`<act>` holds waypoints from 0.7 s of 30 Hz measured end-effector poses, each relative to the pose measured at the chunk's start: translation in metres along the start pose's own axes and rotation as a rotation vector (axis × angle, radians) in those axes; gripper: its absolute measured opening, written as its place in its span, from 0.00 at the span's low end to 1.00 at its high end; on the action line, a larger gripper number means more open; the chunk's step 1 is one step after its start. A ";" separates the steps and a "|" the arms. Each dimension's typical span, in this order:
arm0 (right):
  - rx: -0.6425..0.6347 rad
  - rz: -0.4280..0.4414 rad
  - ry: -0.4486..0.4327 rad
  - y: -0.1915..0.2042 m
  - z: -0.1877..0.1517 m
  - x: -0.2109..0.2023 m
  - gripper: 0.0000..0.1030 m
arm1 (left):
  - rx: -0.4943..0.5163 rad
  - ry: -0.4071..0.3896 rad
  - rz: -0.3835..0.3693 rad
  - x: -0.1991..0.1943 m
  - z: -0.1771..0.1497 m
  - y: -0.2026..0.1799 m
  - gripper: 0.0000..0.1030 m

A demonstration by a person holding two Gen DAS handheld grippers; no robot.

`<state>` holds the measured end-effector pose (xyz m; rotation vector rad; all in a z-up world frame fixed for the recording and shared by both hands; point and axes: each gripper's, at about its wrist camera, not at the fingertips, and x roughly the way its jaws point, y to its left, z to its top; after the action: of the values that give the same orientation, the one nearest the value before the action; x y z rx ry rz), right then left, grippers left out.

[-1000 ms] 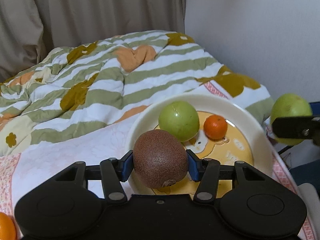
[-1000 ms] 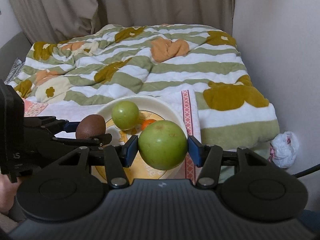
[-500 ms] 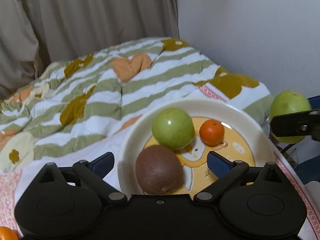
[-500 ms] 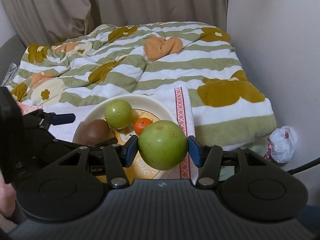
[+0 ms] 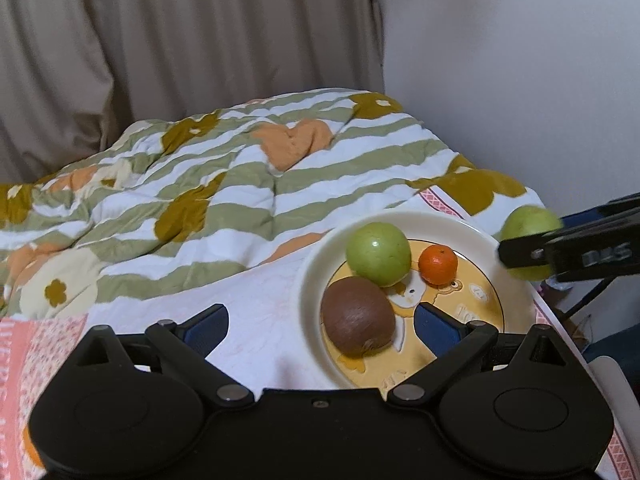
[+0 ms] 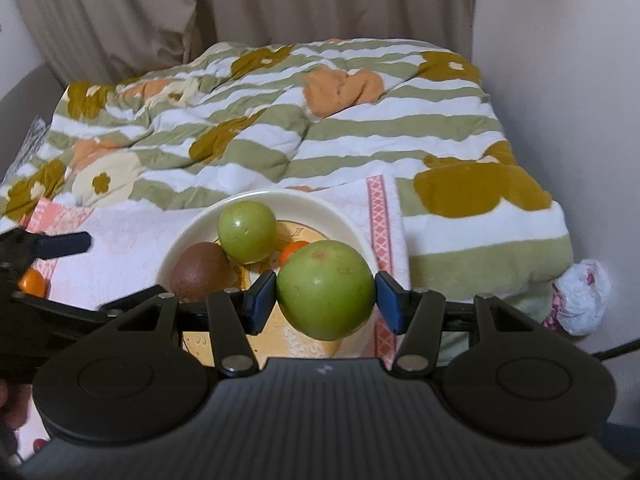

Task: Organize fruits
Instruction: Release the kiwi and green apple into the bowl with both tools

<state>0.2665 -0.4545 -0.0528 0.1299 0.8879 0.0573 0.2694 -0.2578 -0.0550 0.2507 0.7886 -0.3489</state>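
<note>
Kiwi (image 5: 357, 316) lies on the plate (image 5: 516, 280), between the wide-apart fingers of the left gripper (image 5: 320, 322), touching neither; behind it sit a green fruit (image 5: 378, 253) and a mandarin (image 5: 438, 264). Right gripper (image 6: 325, 295) is clamped on a second green fruit (image 6: 325, 289) over the plate's near edge

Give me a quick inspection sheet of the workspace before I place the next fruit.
Surface: pink-patterned white cloth over a bed.
Job's things: plate holds kiwi, green apple and small orange; second green apple held above the plate's near edge.
Clutter: another orange lies on the cloth, off the plate.
Grippers: left gripper open and empty, jaws wide; right gripper shut on the second green apple.
Cables: dark cable at far right.
Surroundings: striped quilt, curtain, wall, white plastic bag beside the bed.
</note>
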 end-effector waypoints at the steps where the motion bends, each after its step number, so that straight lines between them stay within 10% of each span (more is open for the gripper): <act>1: -0.014 0.005 0.007 0.003 -0.001 0.005 0.67 | -0.007 0.001 0.000 -0.003 -0.001 0.002 0.98; 17: -0.152 0.022 0.038 0.027 -0.018 0.052 0.68 | -0.100 -0.018 0.064 -0.041 -0.022 0.023 0.98; 21: -0.141 -0.013 -0.018 0.026 -0.019 0.041 1.00 | -0.117 -0.023 0.081 -0.048 -0.026 0.026 0.98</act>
<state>0.2776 -0.4224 -0.0931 -0.0073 0.8638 0.1064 0.2317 -0.2154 -0.0353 0.1676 0.7714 -0.2282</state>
